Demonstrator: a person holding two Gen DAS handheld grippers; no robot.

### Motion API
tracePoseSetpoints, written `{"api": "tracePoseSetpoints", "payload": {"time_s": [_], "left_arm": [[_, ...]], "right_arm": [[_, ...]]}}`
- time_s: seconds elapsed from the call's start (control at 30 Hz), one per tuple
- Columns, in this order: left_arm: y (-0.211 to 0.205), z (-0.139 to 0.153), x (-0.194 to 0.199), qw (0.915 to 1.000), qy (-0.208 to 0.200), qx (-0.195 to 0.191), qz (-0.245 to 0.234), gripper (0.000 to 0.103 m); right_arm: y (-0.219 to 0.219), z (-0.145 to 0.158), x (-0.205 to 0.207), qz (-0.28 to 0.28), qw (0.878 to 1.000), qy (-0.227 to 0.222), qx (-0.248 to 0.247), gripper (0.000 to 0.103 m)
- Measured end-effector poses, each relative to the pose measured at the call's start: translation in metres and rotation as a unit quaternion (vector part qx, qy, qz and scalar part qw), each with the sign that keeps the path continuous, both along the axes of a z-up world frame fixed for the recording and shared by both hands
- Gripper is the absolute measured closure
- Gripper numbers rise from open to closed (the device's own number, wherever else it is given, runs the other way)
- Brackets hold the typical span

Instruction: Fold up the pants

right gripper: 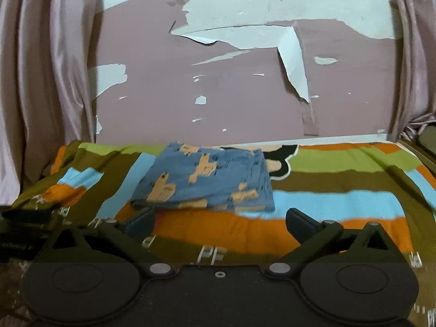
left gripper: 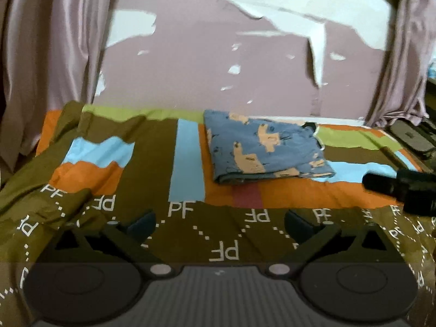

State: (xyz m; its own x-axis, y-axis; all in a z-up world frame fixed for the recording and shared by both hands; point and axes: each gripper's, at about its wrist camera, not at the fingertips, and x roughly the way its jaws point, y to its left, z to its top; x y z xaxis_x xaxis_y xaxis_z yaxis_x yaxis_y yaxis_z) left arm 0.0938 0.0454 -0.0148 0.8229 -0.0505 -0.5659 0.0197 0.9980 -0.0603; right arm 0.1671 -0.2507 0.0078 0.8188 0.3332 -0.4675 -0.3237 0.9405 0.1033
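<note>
The blue pants (left gripper: 264,147) with tan animal prints lie folded into a flat rectangle on the striped bedspread (left gripper: 152,163), toward the wall. My left gripper (left gripper: 219,224) hovers over the sheet well short of them, open and empty. In the right wrist view the same folded pants (right gripper: 209,179) lie just beyond my right gripper (right gripper: 220,222), which is open with nothing between its fingers. The right gripper's black body (left gripper: 400,188) shows at the right edge of the left wrist view, and the left gripper's body (right gripper: 24,229) shows at the left edge of the right wrist view.
A pink wall (right gripper: 218,87) with peeling paint rises behind the bed. Mauve curtains (left gripper: 46,62) hang at both sides. A dark case (left gripper: 411,136) lies at the bed's far right corner. The bedspread bunches up at the left (left gripper: 41,204).
</note>
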Motion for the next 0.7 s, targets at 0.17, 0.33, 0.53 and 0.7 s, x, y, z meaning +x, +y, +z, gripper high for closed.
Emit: {"api": "tracePoseSetpoints", "payload": {"time_s": [0.17, 0.33, 0.53, 0.7], "left_arm": [[-0.002, -0.004, -0.009, 0.9998, 0.003, 0.017, -0.002, 0.0], [-0.001, -0.009, -0.016, 0.9999, 0.006, 0.014, -0.003, 0.0], [0.0, -0.01, -0.02, 0.9998, 0.007, 0.018, -0.002, 0.0], [0.001, -0.009, -0.02, 0.9998, 0.004, 0.02, 0.002, 0.0]], "right_arm": [[0.004, -0.015, -0.023, -0.004, 1.0, 0.0, -0.001, 0.001], [0.004, -0.019, -0.024, -0.001, 1.0, 0.012, 0.009, 0.001], [0.005, -0.02, -0.026, 0.002, 1.0, 0.014, 0.008, 0.001], [0.005, -0.02, -0.025, 0.002, 1.0, 0.015, 0.009, 0.001]]}}
